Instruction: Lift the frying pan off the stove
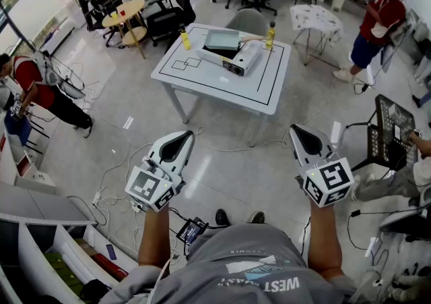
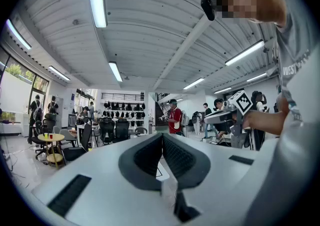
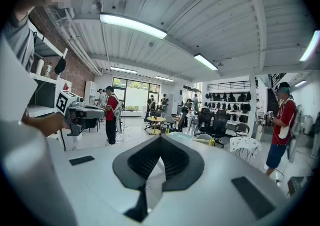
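The frying pan (image 1: 221,41), a pale square pan with its handle pointing right, rests on a white portable stove (image 1: 237,60) on the white table (image 1: 202,80) far ahead of me. Both grippers are held in the air well short of the table, over the floor. My left gripper (image 1: 183,136) has its jaws pressed together with nothing between them, as the left gripper view (image 2: 162,136) also shows. My right gripper (image 1: 297,132) is likewise shut and empty, its closed tips showing in the right gripper view (image 3: 160,139).
Two yellow bottles (image 1: 184,38) (image 1: 270,34) stand on the table beside the stove. Cables lie on the floor between me and the table. Office chairs, a round yellow table (image 1: 125,12), a small white table (image 1: 315,18) and several people surround it. Shelving (image 1: 47,255) is at my lower left.
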{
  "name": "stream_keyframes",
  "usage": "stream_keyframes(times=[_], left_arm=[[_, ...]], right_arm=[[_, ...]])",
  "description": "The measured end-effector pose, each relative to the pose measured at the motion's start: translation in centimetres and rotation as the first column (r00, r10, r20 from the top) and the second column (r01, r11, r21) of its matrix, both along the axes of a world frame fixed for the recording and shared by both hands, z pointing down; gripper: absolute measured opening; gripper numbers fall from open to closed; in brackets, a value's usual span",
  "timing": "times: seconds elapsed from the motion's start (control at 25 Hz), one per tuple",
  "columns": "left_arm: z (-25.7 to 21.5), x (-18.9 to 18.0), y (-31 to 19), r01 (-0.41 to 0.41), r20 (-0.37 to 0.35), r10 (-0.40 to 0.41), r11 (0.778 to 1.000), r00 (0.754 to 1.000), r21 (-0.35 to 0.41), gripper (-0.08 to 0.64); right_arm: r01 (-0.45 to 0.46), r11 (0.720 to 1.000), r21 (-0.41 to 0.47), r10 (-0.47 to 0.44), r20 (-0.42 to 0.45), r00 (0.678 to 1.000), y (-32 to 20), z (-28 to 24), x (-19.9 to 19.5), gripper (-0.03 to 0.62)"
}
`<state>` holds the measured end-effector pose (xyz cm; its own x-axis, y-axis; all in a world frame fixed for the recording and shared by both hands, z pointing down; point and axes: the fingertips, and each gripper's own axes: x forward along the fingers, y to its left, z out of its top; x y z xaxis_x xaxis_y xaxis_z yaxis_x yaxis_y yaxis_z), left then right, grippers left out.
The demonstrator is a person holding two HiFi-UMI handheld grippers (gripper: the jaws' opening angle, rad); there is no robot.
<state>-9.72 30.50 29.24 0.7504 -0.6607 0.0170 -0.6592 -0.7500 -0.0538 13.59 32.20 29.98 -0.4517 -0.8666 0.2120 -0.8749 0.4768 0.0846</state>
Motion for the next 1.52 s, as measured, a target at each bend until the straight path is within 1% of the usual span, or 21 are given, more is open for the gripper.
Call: stream_keyframes(times=[0.44, 0.76, 0.96, 1.08, 1.24, 1.52], left_arm=[[1.1, -2.5, -1.3, -0.022, -0.002, 0.022, 1.0, 1.0, -0.009, -0.002], [1.4, -5.4, -2.6, -0.043, -0.015, 0.042, 0.999, 0.999, -0.012, -0.002], [1.4, -6.4, -3.3, -0.053, -0.02, 0.053, 0.999, 0.998, -0.008, -0.002], [1.7, -6.8, -3.6, -0.047, -0.032, 0.047, 0.999, 0.998, -0.016, 0.0], [2.3, -7.0, -4.1, -0.039, -0.027, 0.038, 0.999, 0.999, -0.027, -0.002], [2.3, -7.3, -5.8, 0.019, -0.016, -0.019, 0.999, 1.0, -0.039, -0.002]], right_arm=[[-0.021, 1.0, -0.016, 0.021, 0.001, 1.0, -1.0, 1.0, -2.2, 0.009], [-0.077, 0.997, -0.007, 0.077, 0.031, 0.997, -1.9, 0.9, -4.2, 0.011], [-0.085, 0.996, -0.014, 0.085, 0.022, 0.996, -2.5, 1.1, -5.3, 0.011], [-0.087, 0.996, -0.019, 0.087, 0.015, 0.996, -3.1, 1.1, -5.4, 0.011], [-0.083, 0.996, -0.017, 0.084, 0.016, 0.996, -4.3, 1.1, -5.3, 0.011], [-0.041, 0.999, -0.017, 0.042, 0.036, 0.998, -7.6, 1.3, -5.0, 0.011]])
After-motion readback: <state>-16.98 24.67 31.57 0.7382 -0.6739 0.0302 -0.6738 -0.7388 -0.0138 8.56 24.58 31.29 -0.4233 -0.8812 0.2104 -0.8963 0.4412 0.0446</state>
